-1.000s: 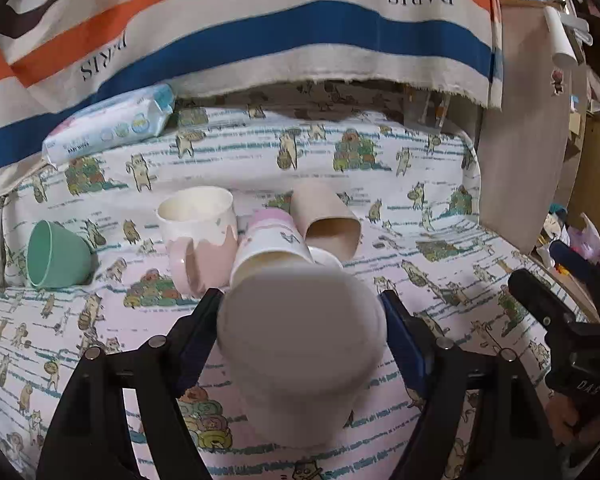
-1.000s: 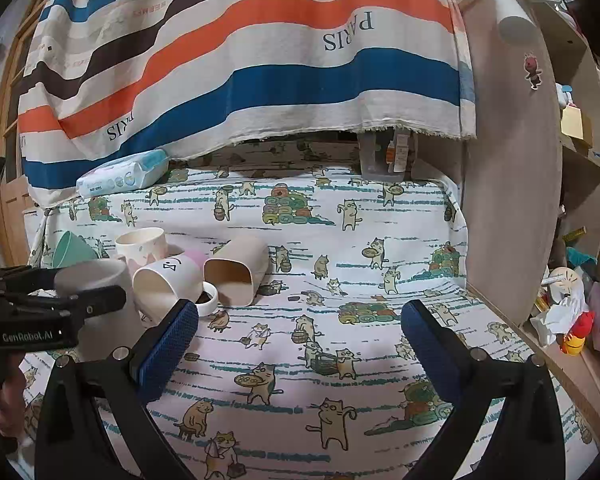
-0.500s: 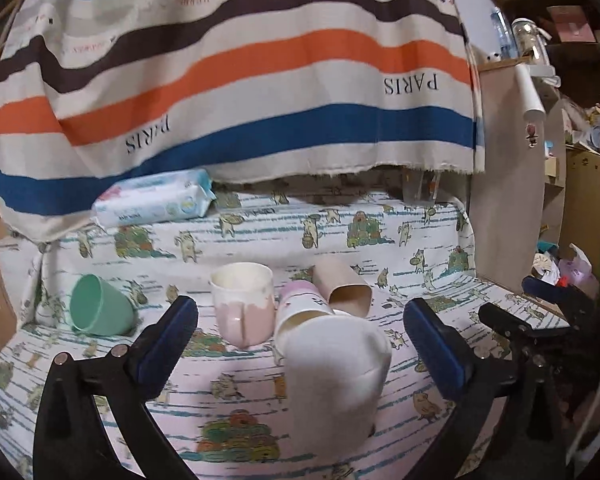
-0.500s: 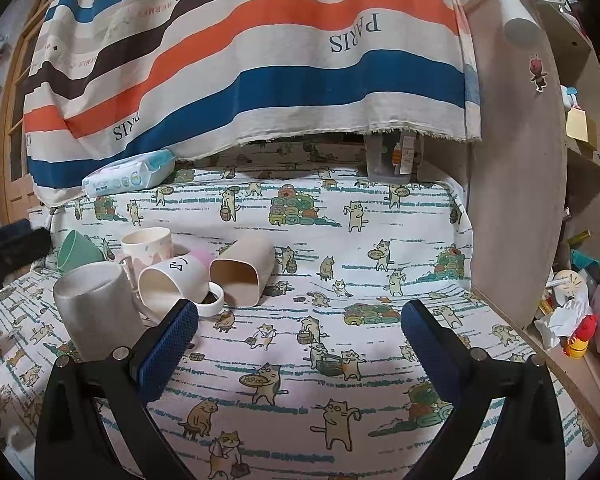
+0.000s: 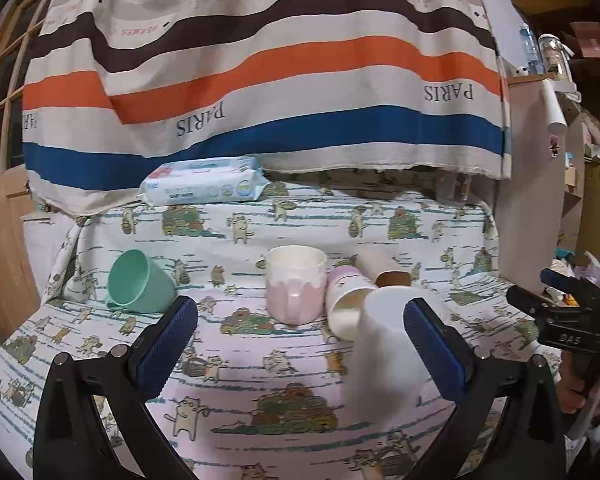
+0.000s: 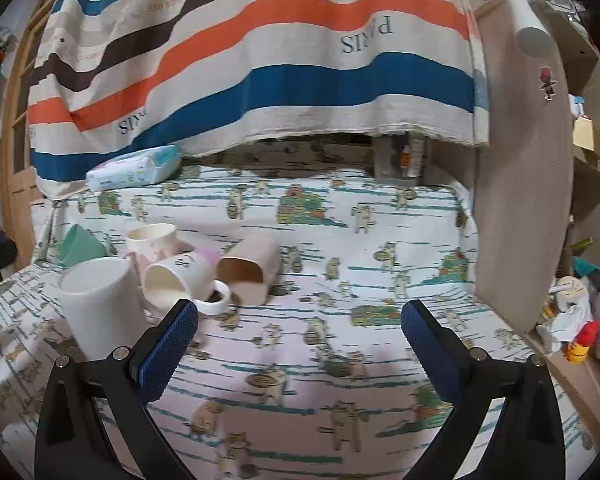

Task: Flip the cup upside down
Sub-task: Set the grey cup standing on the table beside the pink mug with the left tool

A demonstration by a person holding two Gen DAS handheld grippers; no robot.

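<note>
A white cup (image 5: 384, 356) stands upside down on the cat-print cloth, bottom up; it also shows in the right wrist view (image 6: 100, 308). My left gripper (image 5: 300, 344) is open and empty, pulled back, with the cup by its right finger (image 5: 432, 344). My right gripper (image 6: 300, 344) is open and empty over bare cloth, right of the cups. It shows at the right edge of the left wrist view (image 5: 556, 320).
A pink-and-cream mug (image 5: 296, 288) stands upright. A white-and-pink mug (image 5: 346, 304), a beige cup (image 5: 384, 268) and a green cup (image 5: 140, 282) lie on their sides. A wipes pack (image 5: 202, 182) lies at the back. A wooden panel (image 6: 520, 180) bounds the right side.
My left gripper opened, let go of the white cup and drew back and up. The cup now stands upside down on the cloth. The right gripper barely moved.
</note>
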